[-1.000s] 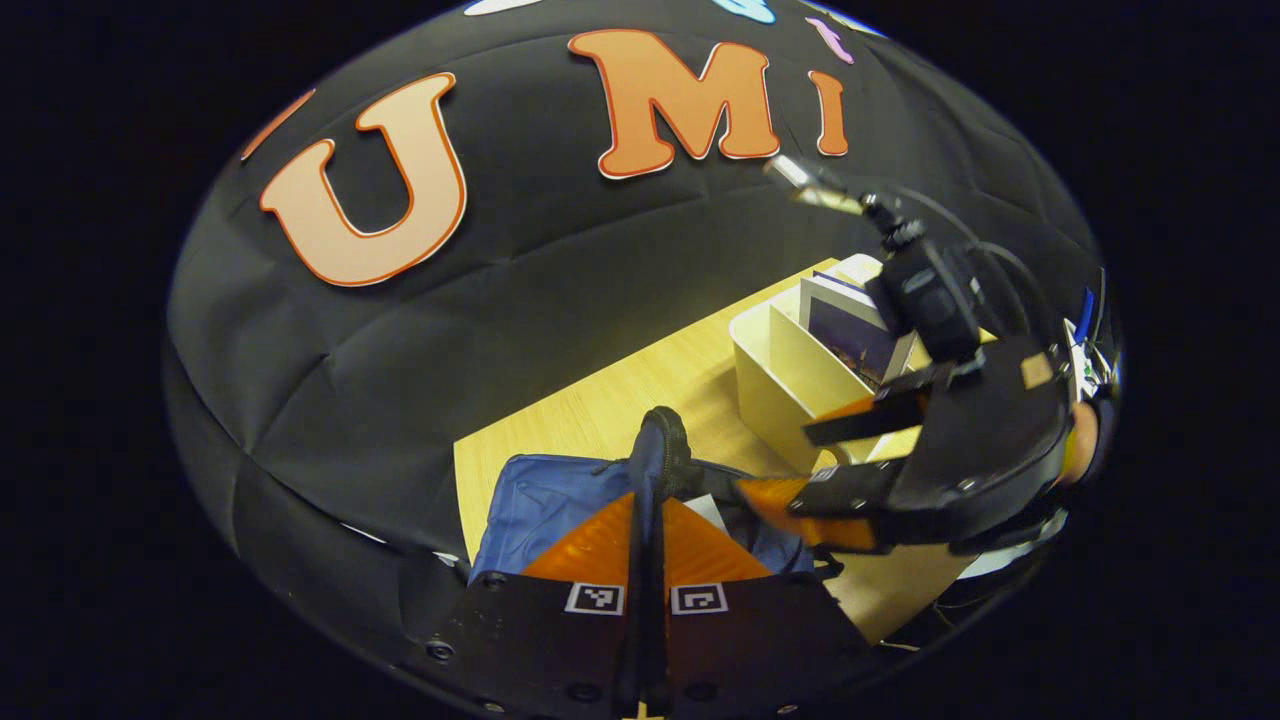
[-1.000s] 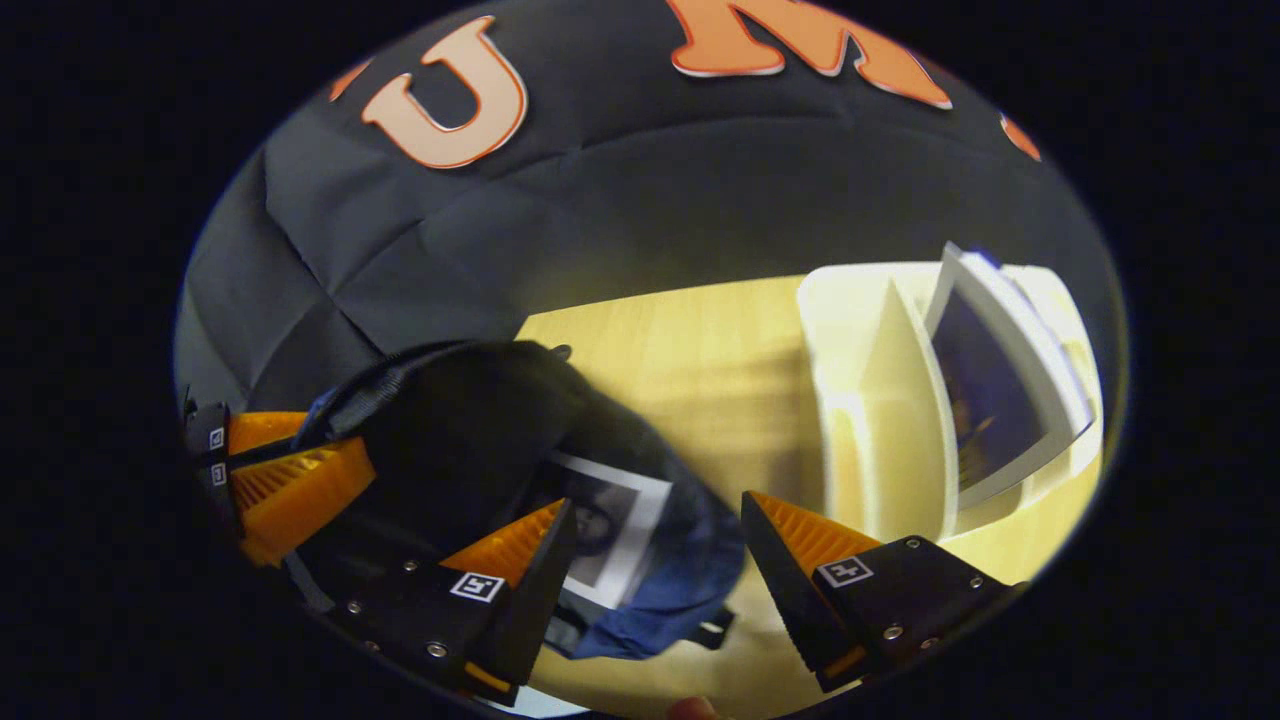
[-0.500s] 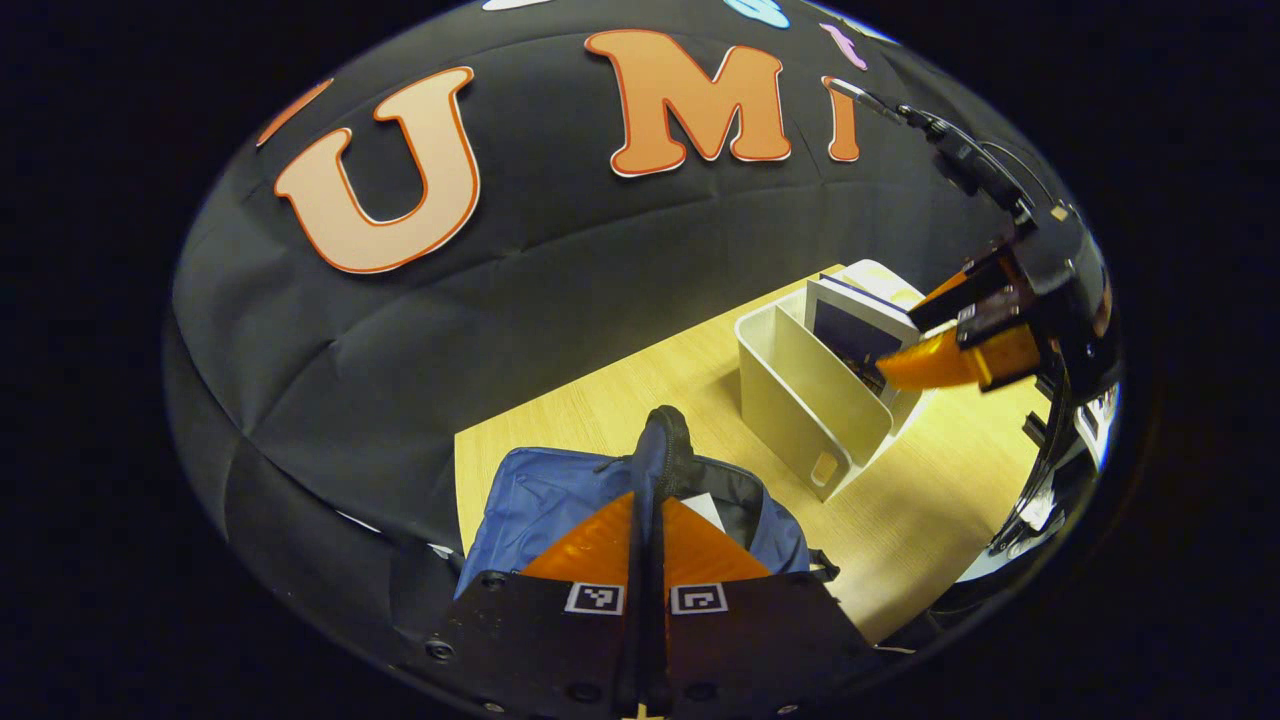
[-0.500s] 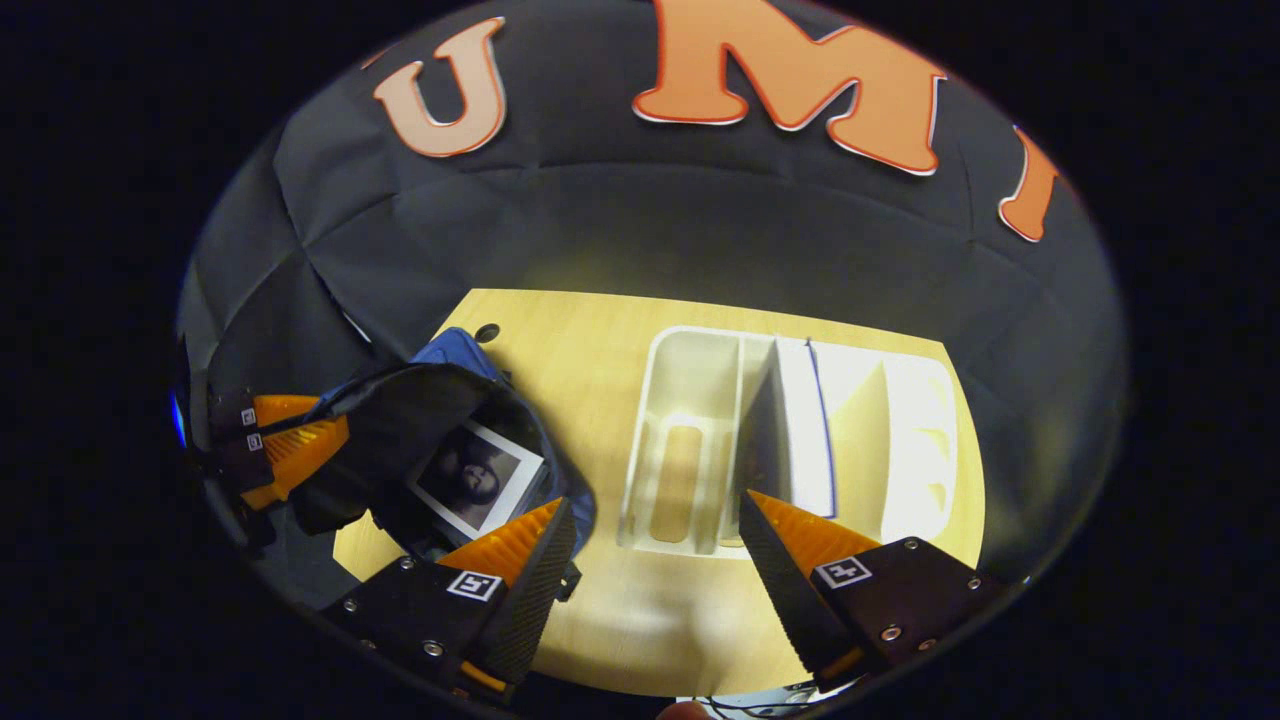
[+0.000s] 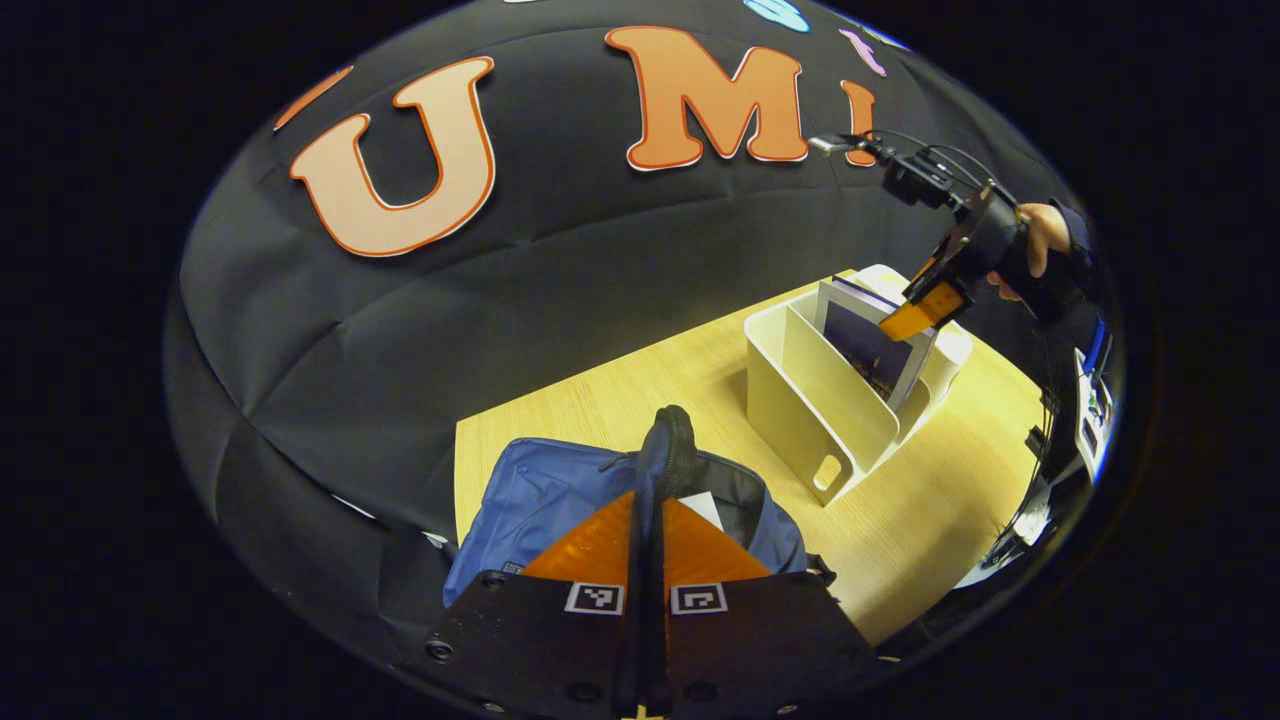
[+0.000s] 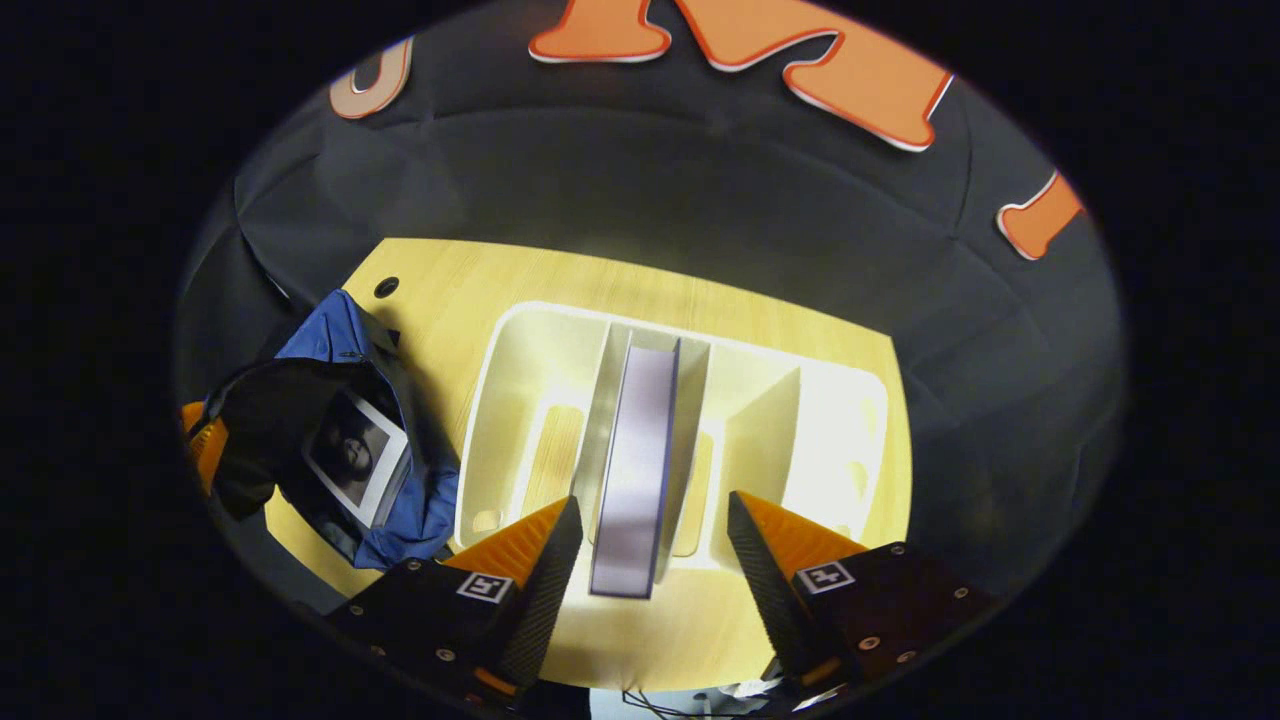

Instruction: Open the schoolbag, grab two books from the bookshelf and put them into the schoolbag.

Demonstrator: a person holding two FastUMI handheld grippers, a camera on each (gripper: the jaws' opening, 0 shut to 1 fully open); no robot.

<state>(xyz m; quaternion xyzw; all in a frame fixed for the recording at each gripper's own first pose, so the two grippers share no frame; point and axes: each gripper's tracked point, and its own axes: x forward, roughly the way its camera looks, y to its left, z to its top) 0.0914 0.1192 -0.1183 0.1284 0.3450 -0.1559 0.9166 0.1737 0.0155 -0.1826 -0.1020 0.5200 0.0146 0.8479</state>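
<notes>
The right gripper (image 6: 645, 545) hangs over the bookshelf (image 6: 520, 350) with its two fingers spread wide, one on each side of the top edge of a book (image 6: 635, 460) that stands up in the middle slot. The fingers are not touching the book yet. From the left gripper view, this same gripper (image 5: 915, 315) sits right at the top of the book (image 5: 865, 345), with a hand (image 5: 1040, 235) holding it from behind. The left gripper (image 5: 648, 540) has its fingers pressed together on the dark rim of the schoolbag (image 5: 545, 495), holding the bag open. The schoolbag (image 6: 335, 340) lies on the table (image 6: 480, 280) beside the shelf, and one book with a picture on its cover (image 6: 355, 458) is already inside it. So the step now looks like picking up the second book. Next, the right gripper likely needs to go down a little, squeeze the book's top edge, lift it straight up out of the slot, and carry it over to the open bag. The bag should be kept open wide.
</notes>
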